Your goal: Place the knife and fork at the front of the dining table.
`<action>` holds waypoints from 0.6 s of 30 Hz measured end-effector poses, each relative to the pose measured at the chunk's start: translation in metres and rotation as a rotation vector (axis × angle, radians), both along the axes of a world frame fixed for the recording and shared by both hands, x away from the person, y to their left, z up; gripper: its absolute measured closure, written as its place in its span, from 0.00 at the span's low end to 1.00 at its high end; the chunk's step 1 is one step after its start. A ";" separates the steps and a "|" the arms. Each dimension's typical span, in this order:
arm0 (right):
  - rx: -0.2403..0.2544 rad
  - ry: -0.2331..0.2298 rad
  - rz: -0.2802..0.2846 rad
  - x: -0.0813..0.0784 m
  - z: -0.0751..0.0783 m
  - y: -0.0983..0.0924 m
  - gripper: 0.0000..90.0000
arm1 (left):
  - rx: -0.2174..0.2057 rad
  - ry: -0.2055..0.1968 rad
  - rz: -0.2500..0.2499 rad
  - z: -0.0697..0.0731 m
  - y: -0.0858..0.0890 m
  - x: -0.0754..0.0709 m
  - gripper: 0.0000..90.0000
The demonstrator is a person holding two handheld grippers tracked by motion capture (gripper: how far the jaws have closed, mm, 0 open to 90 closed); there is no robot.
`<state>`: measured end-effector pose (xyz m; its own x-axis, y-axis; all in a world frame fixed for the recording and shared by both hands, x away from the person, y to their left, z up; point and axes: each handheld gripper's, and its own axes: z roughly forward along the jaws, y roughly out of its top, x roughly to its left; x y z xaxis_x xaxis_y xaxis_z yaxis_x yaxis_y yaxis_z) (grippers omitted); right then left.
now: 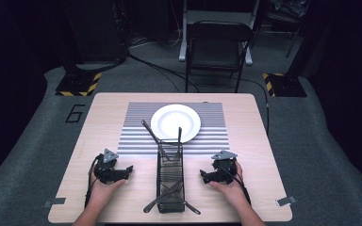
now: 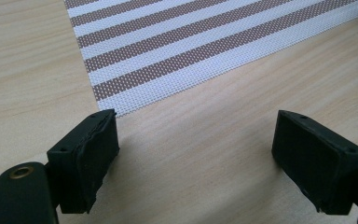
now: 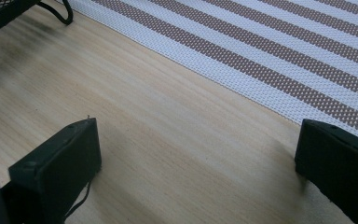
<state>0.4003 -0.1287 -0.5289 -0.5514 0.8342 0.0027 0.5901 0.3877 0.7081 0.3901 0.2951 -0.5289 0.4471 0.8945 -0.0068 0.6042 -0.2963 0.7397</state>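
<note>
A white plate [image 1: 175, 121] sits on a striped placemat [image 1: 136, 139] at the middle of the wooden table [image 1: 99, 117]. A black wire caddy [image 1: 170, 176] stands in front of the mat and holds several dark utensils [image 1: 162, 197]. My left gripper [image 1: 128, 170] rests on the table left of the caddy, open, with bare wood between its jaws [image 2: 193, 154]. Right of the caddy, my right gripper [image 1: 202, 175] also rests on the wood, open and holding nothing [image 3: 196, 158]. Each gripper points inward toward the caddy.
The mat's near edge [image 2: 168, 88] lies just ahead of the left jaws, and the same mat [image 3: 270, 60] runs ahead of the right jaws. A caddy foot [image 3: 63, 14] shows at the upper left there. A folding chair [image 1: 219, 47] stands beyond the table.
</note>
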 end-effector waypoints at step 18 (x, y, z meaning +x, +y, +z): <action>0.001 0.001 0.000 -0.002 0.005 -0.002 0.16 | 0.001 0.004 -0.002 0.000 0.000 0.000 0.16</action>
